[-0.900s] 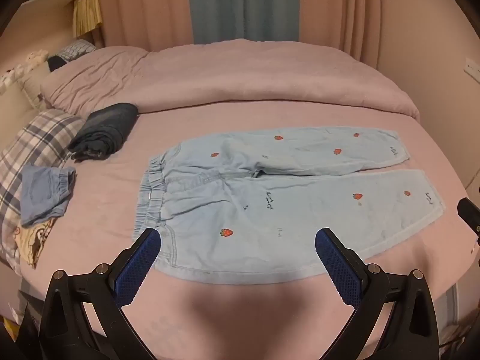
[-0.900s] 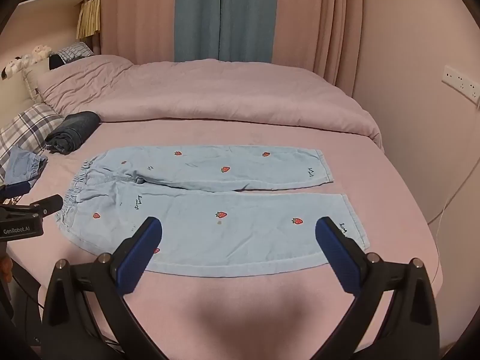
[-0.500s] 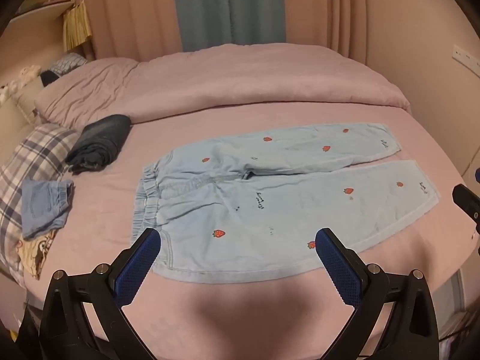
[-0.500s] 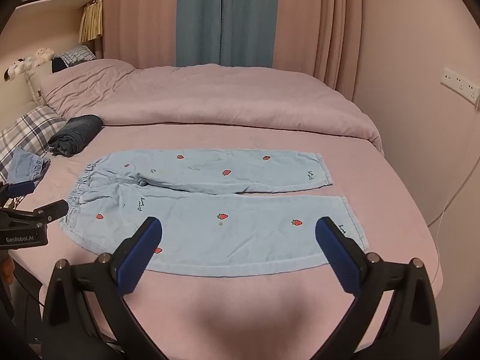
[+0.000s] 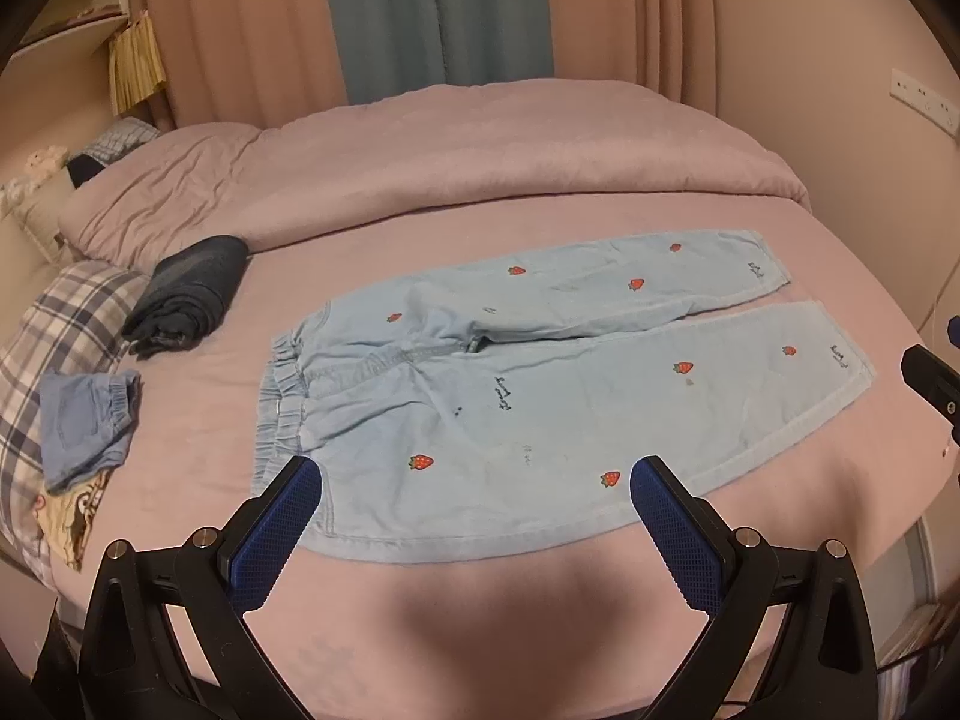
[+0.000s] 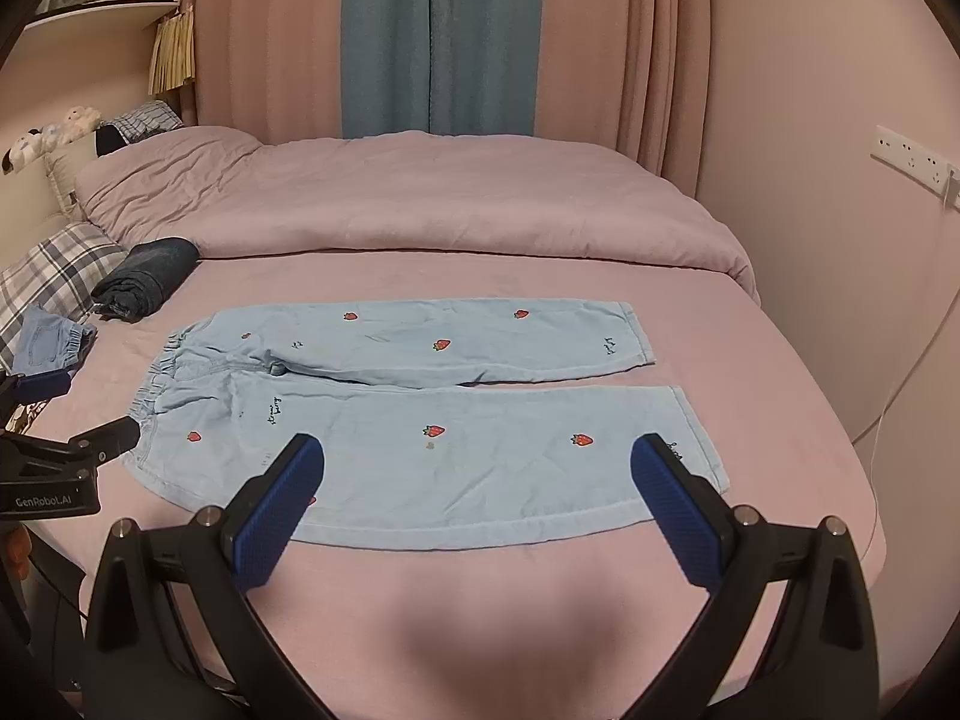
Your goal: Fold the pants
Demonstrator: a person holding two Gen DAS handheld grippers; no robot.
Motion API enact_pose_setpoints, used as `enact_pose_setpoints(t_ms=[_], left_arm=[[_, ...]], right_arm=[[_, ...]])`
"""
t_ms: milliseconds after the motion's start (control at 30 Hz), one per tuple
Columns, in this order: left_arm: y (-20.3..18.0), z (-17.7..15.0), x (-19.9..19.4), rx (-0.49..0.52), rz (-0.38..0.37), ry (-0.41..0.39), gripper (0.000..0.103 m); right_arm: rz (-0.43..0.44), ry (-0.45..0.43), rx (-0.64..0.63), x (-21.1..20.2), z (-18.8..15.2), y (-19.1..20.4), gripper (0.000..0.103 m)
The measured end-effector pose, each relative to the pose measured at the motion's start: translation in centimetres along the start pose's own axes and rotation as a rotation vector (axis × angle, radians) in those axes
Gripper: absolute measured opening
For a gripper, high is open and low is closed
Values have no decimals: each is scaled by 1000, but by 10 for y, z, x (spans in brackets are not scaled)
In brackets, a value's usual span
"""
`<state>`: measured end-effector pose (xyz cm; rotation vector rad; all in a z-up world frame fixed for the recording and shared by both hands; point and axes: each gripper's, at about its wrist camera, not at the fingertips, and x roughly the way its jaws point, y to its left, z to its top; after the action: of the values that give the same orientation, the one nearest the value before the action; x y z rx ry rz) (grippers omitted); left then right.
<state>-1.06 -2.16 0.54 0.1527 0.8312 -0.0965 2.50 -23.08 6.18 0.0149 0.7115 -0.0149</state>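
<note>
Fingers on both grippers are spread as wide as they go, nothing pinched between the blue pads. So the left gripper (image 5: pixel 474 480) is hung over the near edge of the pants (image 5: pixel 540 396), with the elastic waistband seen at about 10 o'clock from it, and the right gripper (image 6: pixel 477 459) is hung over the near leg of the pants (image 6: pixel 480 450), hem end at roughly 2 o'clock. No pad can be seen pressing on the fabric.

Light blue pants with little strawberries are laid flat on the pink bed (image 6: pixel 780 420), waistband toward the left, both legs stretched out to the right and lying side by side, just apart.

Off at 10 o'clock from the waistband a dark rolled-up garment (image 5: pixel 192 294) is parked near the plaid pillow (image 5: pixel 66 324), and a small folded blue garment (image 5: pixel 84 420) is laid on that pillow. A bunched pink duvet (image 6: pixel 420 204) is piled at 12 o'clock, with curtains (image 6: pixel 438 36) behind it
</note>
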Motion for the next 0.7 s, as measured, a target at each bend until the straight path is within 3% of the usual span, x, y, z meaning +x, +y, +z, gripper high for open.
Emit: enact_pose_setpoints(t_ms=[700], left_arm=[[-4, -3, 1, 12, -7, 0, 102]], right_arm=[[-1, -4, -4, -1, -2, 3, 103]])
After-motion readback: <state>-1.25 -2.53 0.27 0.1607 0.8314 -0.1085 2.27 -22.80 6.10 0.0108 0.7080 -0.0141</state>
